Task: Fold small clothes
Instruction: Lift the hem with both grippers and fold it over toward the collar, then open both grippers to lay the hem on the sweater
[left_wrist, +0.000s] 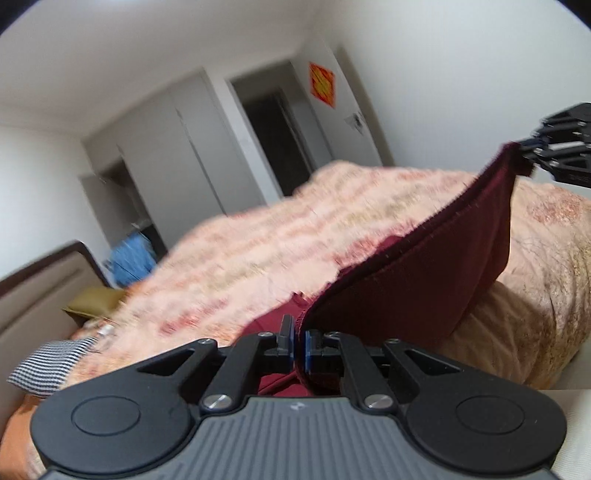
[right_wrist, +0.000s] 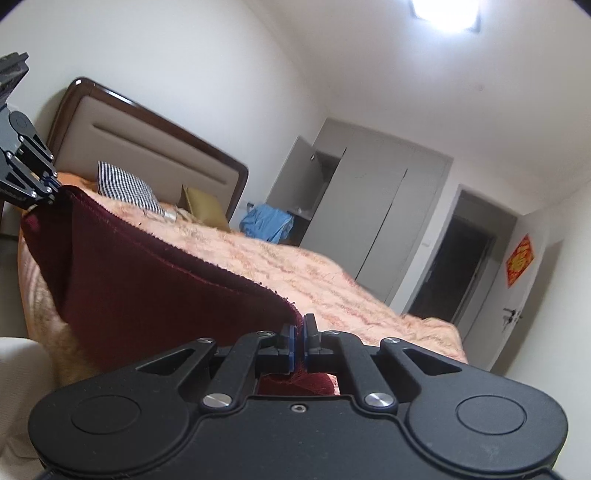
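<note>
A bed (right_wrist: 332, 280) covered by a peach patterned blanket (left_wrist: 258, 251) fills the room's middle, with a padded headboard (right_wrist: 147, 147) framed in dark wood at its far end. On the bed near the headboard lie a black-and-white checked pillow (right_wrist: 125, 186) and an olive cushion (right_wrist: 205, 206); a blue bundle (right_wrist: 266, 221) sits beside the bed by the grey wardrobe (right_wrist: 369, 206). A dark open doorway (right_wrist: 454, 266) and a red diamond-shaped decoration (right_wrist: 519, 262) on the door lie beyond. The maroon garment (left_wrist: 424, 280) hangs stretched above the blanket, its hemmed upper edge running taut between the two grippers. The left gripper (left_wrist: 299, 345) has its jaws clamped on one corner of the cloth, and the right gripper (right_wrist: 297, 341) has its jaws clamped on the opposite corner. Both are raised over the bed's near edge, well apart from each other, each visible in the other's view.
</note>
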